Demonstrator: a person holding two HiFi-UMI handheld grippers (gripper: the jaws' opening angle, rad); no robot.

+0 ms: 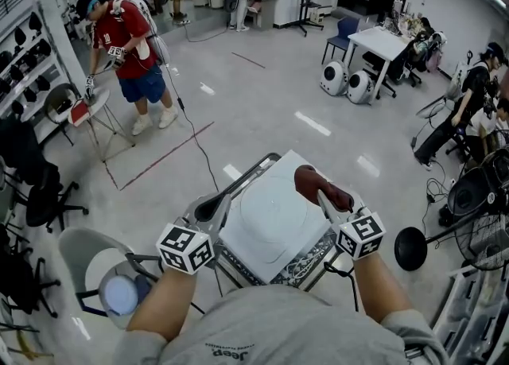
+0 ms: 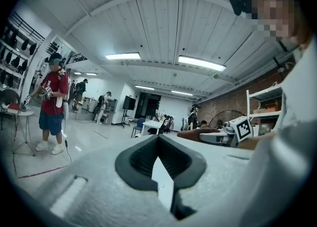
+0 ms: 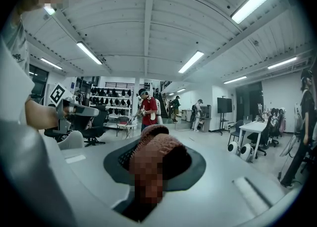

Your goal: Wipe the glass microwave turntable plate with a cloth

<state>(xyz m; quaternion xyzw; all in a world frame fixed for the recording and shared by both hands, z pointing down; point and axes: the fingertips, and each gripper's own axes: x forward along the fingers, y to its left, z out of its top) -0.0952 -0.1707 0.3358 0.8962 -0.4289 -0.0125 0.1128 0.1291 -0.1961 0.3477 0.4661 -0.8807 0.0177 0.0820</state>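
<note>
**Cloth clamped, plate flat on the worktop**

The glass turntable plate (image 1: 274, 216) lies flat in the middle of the white worktop (image 1: 293, 166), directly in front of the person; the right gripper (image 1: 324, 193) is at the plate's far right rim, its fingers clamped on a bunched maroon cloth (image 1: 312, 179) that bulges out past the tips; whether the cloth touches the glass cannot be told; the left gripper (image 1: 219, 204) sits at the worktop's left edge, just beside the plate, its fingers together at the tips with only a hollow between the dark pads (image 2: 136, 164); the grey floor lies all around.
</note>
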